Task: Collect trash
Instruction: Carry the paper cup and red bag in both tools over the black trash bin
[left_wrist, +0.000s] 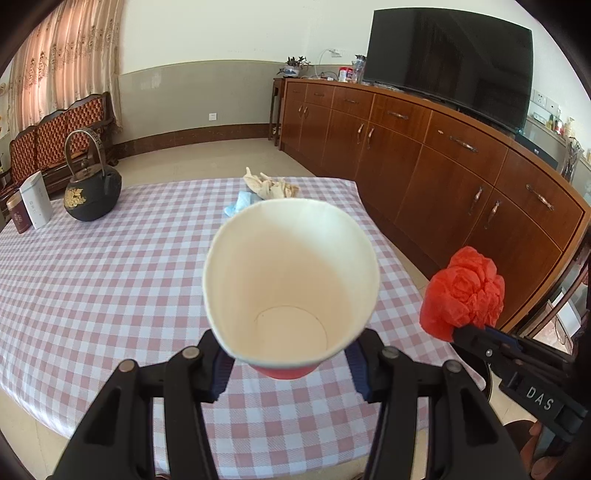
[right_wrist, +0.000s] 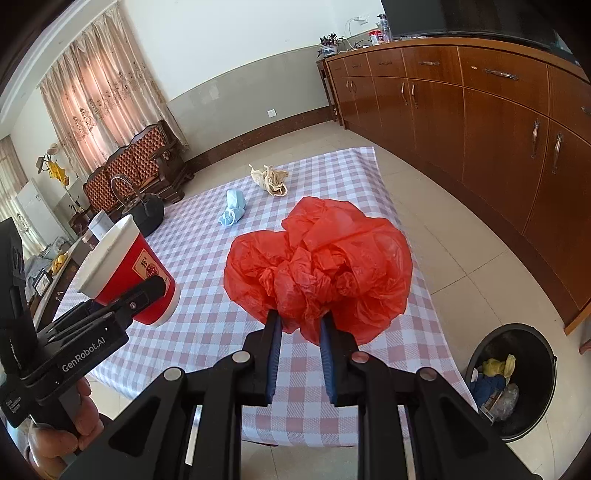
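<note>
My left gripper (left_wrist: 290, 356) is shut on a red paper cup (left_wrist: 291, 280) with a white, empty inside, held tilted above the checked tablecloth (left_wrist: 110, 280); the same cup (right_wrist: 129, 273) shows at the left of the right wrist view. My right gripper (right_wrist: 300, 319) is shut on a crumpled red plastic bag (right_wrist: 321, 262), also seen as a red bundle (left_wrist: 463, 293) at the right of the left wrist view. On the far part of the table lie a blue face mask (right_wrist: 232, 210) and a beige crumpled cloth (right_wrist: 271, 179).
A black bin (right_wrist: 517, 376) with trash inside stands on the floor right of the table. A black kettle (left_wrist: 92, 192) and small boxes (left_wrist: 35, 201) sit at the table's far left. Wooden cabinets (left_wrist: 443, 173) with a TV line the right wall.
</note>
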